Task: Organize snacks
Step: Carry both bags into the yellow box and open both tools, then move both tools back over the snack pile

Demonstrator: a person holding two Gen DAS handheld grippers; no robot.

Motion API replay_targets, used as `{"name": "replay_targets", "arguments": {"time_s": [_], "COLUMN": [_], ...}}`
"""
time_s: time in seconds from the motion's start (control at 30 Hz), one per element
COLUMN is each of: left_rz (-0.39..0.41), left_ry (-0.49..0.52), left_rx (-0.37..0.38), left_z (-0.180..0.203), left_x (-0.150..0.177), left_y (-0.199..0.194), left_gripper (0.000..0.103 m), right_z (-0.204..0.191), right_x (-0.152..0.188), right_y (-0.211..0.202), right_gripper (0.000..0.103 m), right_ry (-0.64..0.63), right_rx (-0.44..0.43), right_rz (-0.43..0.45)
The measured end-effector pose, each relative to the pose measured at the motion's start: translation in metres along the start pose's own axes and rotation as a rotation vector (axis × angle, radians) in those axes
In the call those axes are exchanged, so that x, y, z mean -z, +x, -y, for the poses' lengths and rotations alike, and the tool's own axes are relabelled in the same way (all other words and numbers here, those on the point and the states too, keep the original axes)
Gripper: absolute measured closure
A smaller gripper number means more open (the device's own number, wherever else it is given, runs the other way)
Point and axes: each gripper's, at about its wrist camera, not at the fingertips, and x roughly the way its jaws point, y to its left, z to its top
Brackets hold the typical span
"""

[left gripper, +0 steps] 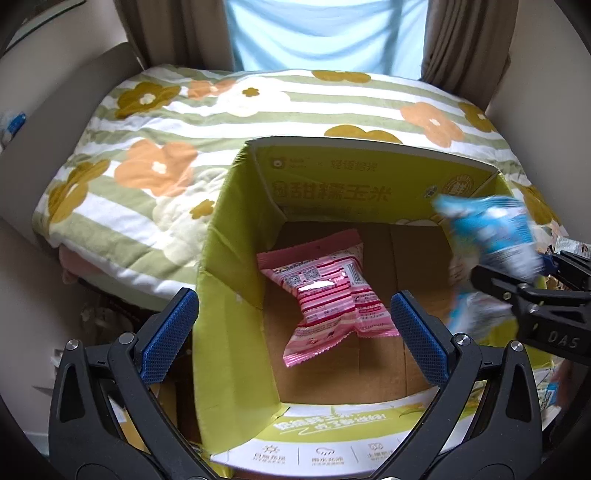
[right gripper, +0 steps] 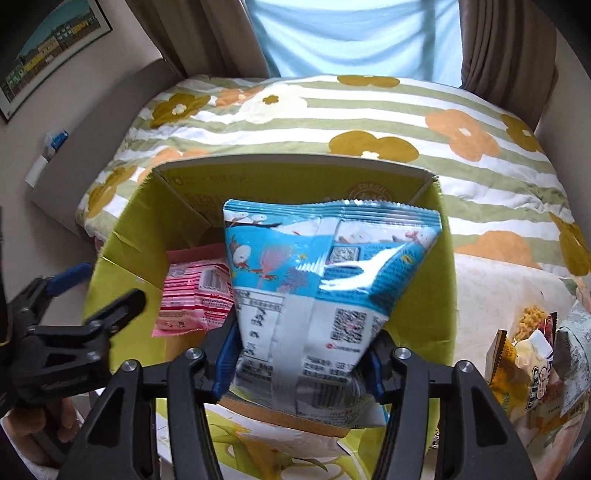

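1. The blue packet is being held between the pads of the right gripper, over the box.
2. The left gripper is being kept spread wide, empty.
3. The release should be made toward 1 o'clock of the pink packet lying on the box floor, so overlap is avoided.

A home bedroom: a bed under a quilt of green stripes and orange flowers, brown curtains framing a pale blue-lit window, and a framed picture on the wall.
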Motion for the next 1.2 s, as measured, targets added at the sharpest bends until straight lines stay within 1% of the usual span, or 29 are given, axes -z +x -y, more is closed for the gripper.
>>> {"name": "replay_targets", "arguments": {"time_s": [0.03,0.07,0.2,0.3,0.4,0.57,0.73,0.9,1.03,1.2], "left_rz": [-0.003,-0.006,-0.005,0.007,0.025,0.067,0.083,0.101,0.121,0.143], "left_ry": [-0.004,-0.008,-0.001,0.006,0.011,0.039,0.023,0.015,0.029,0.041], "left_rx": [0.016,0.029,0.016,0.01,0.001,-0.026,0.014,0.056,0.083,0.101], "left_z": [-0.002,-0.004,-0.004,-0.003,-0.002,0.001,0.005,0.019,0.041,0.08], "left_x": [0.002,0.004,0.014,0.018,0.023,0.029,0.035,0.04,0.041,0.04], "left_y": [-0.001,-0.002,-0.008,-0.015,-0.023,-0.042,-0.057,-0.071,-0.083,-0.098], "left_gripper": [0.0,0.0,0.0,0.0,0.0,0.0,0.0,0.0,0.0,0.0], "right_z": [-0.002,-0.002,0.0,0.0,-0.004,-0.01,-0.015,-0.006,0.007,0.034], "right_x": [0.001,0.002,0.01,0.017,0.022,0.032,0.042,0.051,0.057,0.068], "right_y": [0.001,0.0,-0.005,-0.007,-0.01,-0.038,-0.062,-0.086,-0.104,-0.126], "right_gripper": [0.019,0.0,0.0,0.0,0.0,0.0,0.0,0.0,0.0,0.0], "right_ry": [-0.019,-0.028,-0.013,-0.015,-0.04,-0.053,-0.084,-0.066,-0.068,-0.057], "right_rx": [-0.001,-0.001,0.008,0.021,0.032,0.004,0.004,-0.009,0.002,-0.004], "right_rz": [0.009,0.019,0.059,0.032,-0.022,0.044,0.11,0.153,0.188,0.218]}}
